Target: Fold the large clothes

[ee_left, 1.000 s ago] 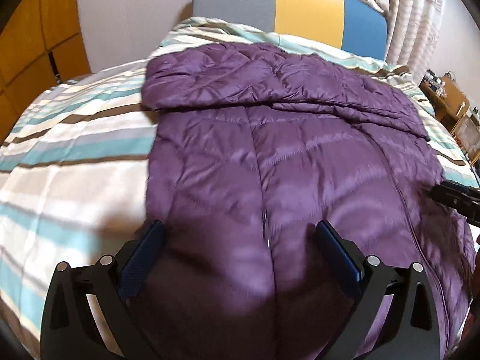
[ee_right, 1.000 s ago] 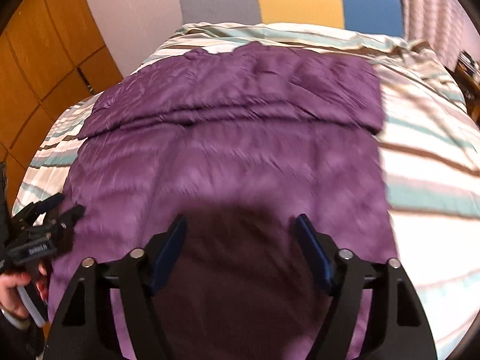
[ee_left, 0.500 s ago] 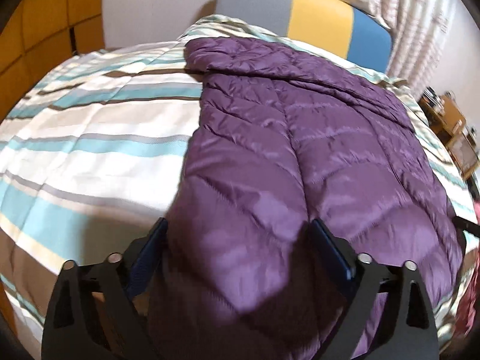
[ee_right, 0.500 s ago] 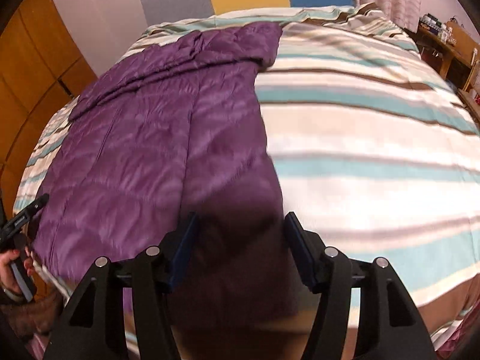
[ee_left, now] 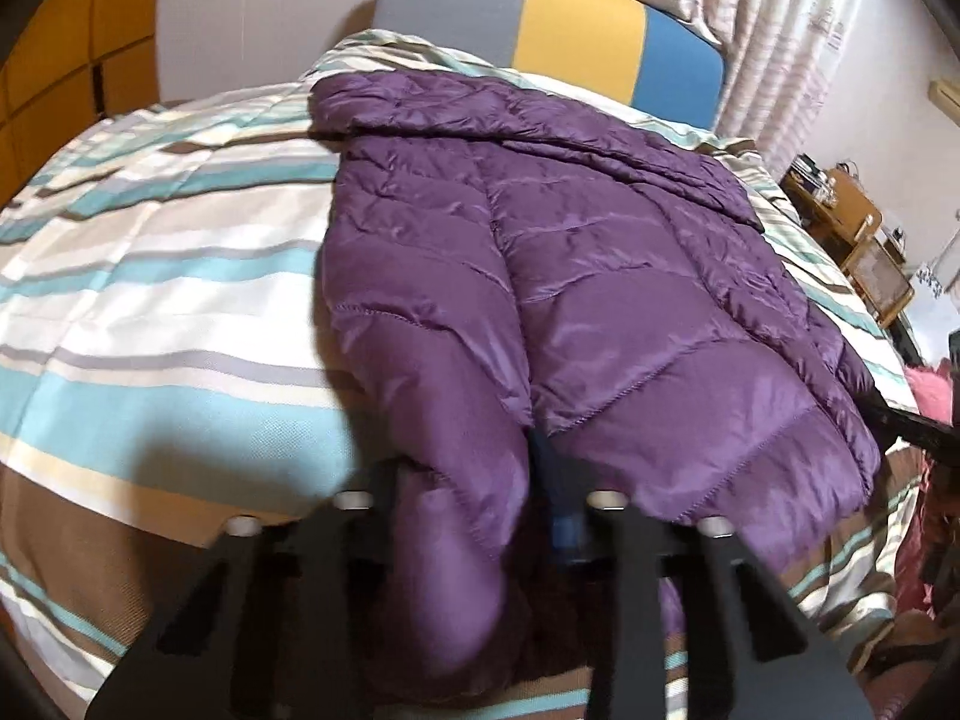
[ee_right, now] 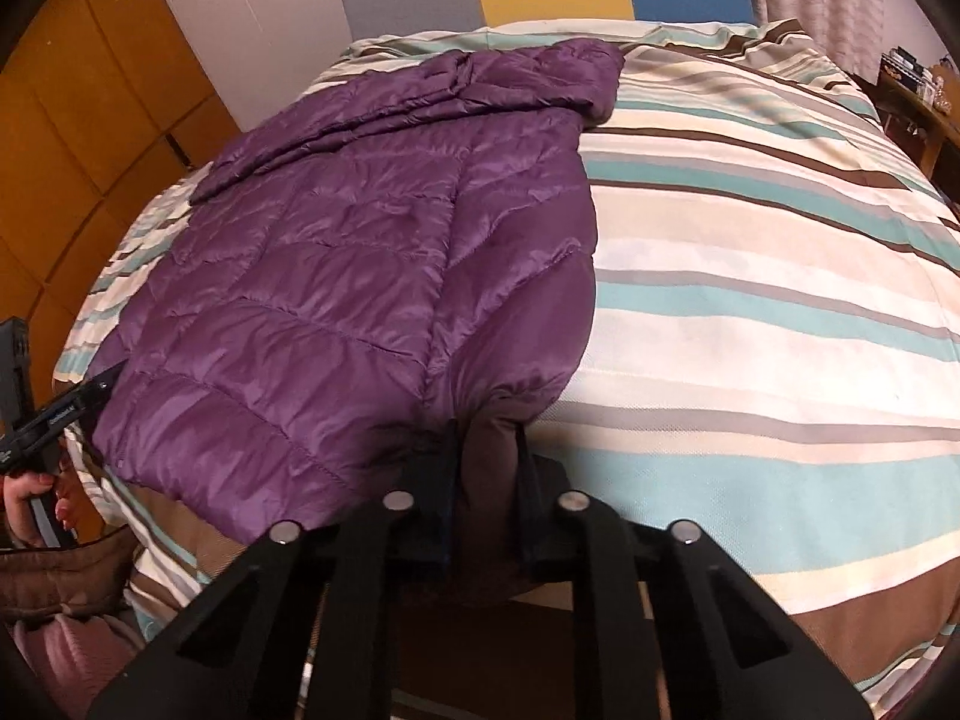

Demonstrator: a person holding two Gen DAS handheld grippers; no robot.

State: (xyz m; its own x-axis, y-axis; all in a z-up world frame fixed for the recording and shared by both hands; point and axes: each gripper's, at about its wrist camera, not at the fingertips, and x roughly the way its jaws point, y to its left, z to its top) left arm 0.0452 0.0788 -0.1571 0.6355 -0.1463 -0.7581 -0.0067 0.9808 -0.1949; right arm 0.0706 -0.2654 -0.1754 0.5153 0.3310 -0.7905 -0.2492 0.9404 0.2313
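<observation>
- While the jacket [ee_left: 600, 276] lay flat on the bed [ee_left: 150, 276], left gripper [ee_left: 474, 498] was closing on its near-left hem corner.
- Right gripper [ee_right: 486, 468] sat clamped on the near-right corner.
- Step: hem grasp; next likely needs both corners lifted toward the far end.

A bedroom: striped bed [ee_left: 150, 276], headboard [ee_left: 576, 36], curtains [ee_left: 780, 30].

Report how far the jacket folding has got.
Done: the purple jacket lies flat on the striped bed, its top already turned over. In hand: the left gripper is closing on one hem corner; the right gripper has pinched the other. Left: carrying the hem up over the body.
</observation>
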